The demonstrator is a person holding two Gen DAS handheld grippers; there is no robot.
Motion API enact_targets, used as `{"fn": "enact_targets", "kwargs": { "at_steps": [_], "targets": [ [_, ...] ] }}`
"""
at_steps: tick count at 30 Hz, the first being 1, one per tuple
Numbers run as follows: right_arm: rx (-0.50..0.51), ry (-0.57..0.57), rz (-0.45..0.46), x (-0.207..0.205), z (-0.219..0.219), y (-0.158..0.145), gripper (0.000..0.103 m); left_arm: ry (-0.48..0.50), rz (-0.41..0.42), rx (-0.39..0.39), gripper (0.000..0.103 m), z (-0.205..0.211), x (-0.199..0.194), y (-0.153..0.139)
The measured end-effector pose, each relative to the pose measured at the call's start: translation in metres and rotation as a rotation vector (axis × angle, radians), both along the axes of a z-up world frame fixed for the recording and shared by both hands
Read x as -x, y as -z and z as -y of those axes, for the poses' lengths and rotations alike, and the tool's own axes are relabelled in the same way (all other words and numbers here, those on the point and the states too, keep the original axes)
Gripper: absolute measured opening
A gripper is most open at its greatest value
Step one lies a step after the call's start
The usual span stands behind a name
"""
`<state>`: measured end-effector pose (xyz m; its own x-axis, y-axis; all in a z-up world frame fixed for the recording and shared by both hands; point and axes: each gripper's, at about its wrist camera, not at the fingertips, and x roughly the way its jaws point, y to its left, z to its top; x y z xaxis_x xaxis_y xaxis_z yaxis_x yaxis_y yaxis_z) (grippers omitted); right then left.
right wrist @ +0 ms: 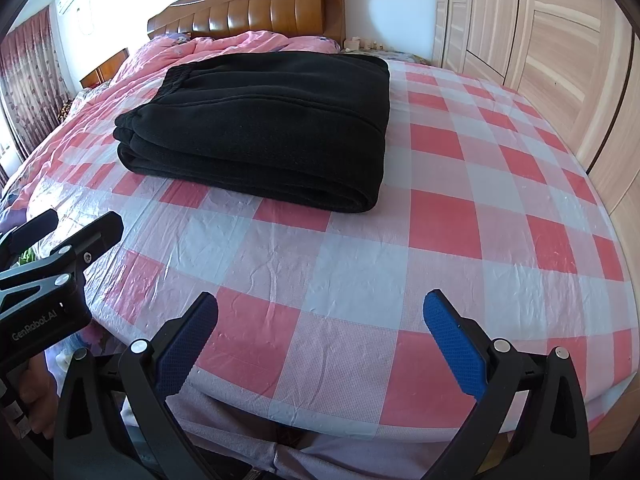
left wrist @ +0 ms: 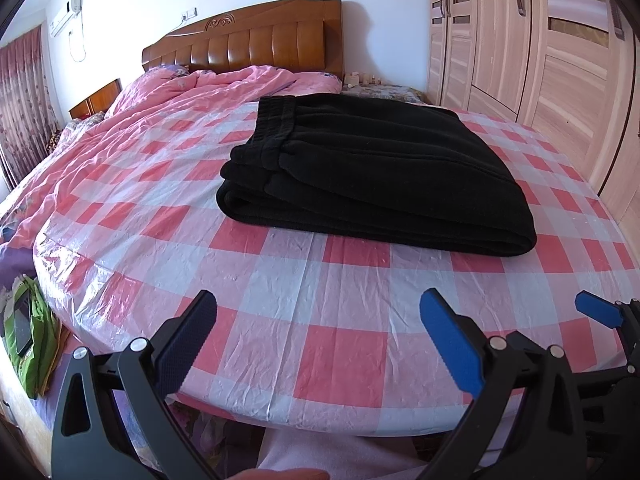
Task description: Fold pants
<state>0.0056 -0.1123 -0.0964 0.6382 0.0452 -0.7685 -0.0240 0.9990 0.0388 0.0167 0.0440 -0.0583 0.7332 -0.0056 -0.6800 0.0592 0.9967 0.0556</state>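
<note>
The black pants (left wrist: 372,168) lie folded into a thick, squared stack on the bed (left wrist: 304,320), on its pink-and-white checked plastic cover (right wrist: 440,248), with the headboard (left wrist: 256,40) beyond them and the wardrobe (left wrist: 540,60) off to the side. They look like heavy fleece: soft, limp, bulky and not slippery, so I'd judge the layers would sag and slide apart unless taken by the rounded folded edge nearest the foot of the bed, one tool at each end. The left tool (left wrist: 316,336) and the right tool (right wrist: 320,336) both hover short of the pants, over the near edge of the bed, jaws spread wide and holding nothing. Containers: only a green bag (left wrist: 28,340) beside the bed, contents unclear.
</note>
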Motion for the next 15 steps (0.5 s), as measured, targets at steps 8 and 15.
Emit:
{"fn": "enact_targets", "kwargs": {
  "at_steps": [8,15],
  "targets": [
    [-0.002,0.001,0.001,0.0003,0.0005,0.0008,0.099,0.007,0.007,0.000,0.102,0.0001,0.0008,-0.0014],
    [-0.002,0.001,0.000,-0.0007,0.0019,0.0004,0.099,-0.003,0.007,0.007,0.102,-0.0022,0.0022,-0.0014]
  ]
}}
